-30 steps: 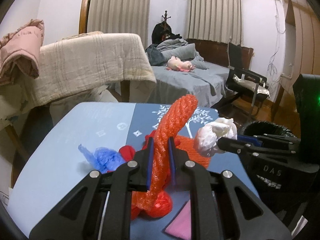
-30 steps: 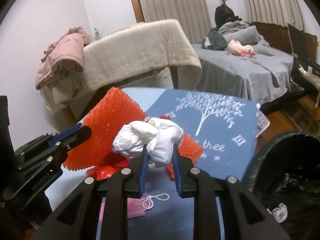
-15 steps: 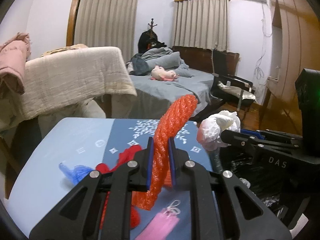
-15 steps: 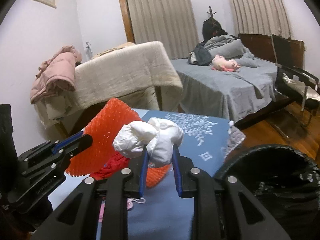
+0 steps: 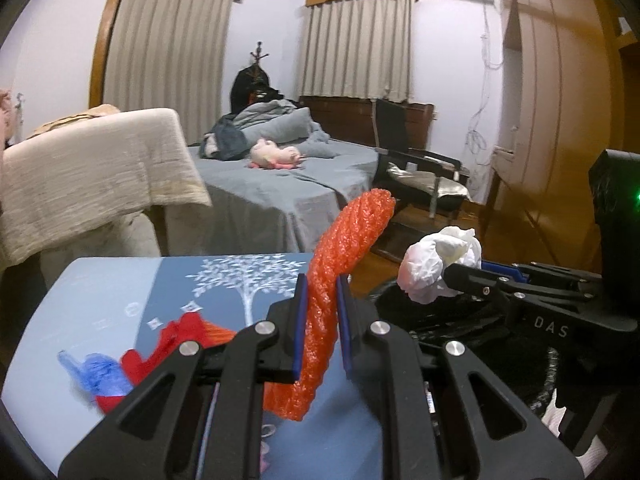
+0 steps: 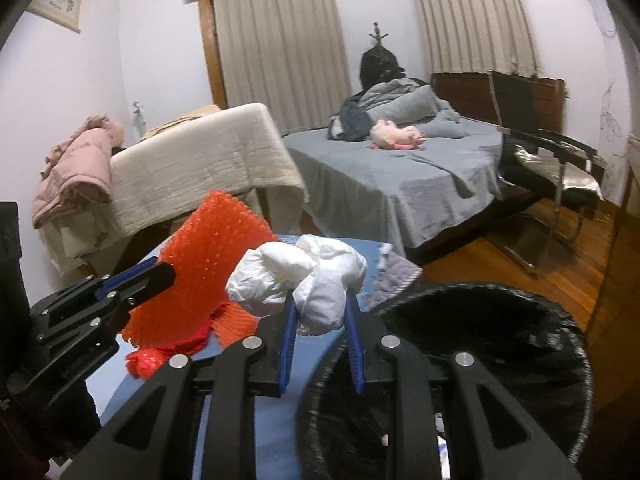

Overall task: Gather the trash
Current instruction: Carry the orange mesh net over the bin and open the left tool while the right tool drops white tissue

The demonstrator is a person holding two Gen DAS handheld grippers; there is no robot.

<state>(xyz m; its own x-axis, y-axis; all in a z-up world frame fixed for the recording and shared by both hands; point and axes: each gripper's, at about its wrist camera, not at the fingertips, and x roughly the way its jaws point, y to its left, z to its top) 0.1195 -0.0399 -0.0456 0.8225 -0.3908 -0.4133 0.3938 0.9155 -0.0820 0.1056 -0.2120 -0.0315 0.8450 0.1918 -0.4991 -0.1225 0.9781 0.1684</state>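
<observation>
My left gripper [image 5: 322, 294] is shut on a strip of orange foam netting [image 5: 340, 264], which stands up between its blue pads and hangs below them. The same orange netting [image 6: 212, 256] shows as a wide sheet in the right wrist view, held by the left gripper [image 6: 160, 272]. My right gripper [image 6: 320, 304] is shut on a crumpled white tissue wad [image 6: 304, 276], also visible as the white wad [image 5: 440, 268] at the right of the left wrist view. A black-lined trash bin [image 6: 480, 360] gapes just below and right of the right gripper.
On the blue tablecloth [image 5: 120, 292] with a white tree print lie red netting [image 5: 176, 344], a blue plastic scrap [image 5: 96, 372] and a pink item near the front edge. Beyond are a grey bed [image 6: 400, 168], a draped beige cloth [image 6: 200, 160] and a black chair [image 6: 532, 128].
Both grippers have lifted and swung right with their loads, away from the table's middle. The bin now fills the lower right of the right wrist view.
</observation>
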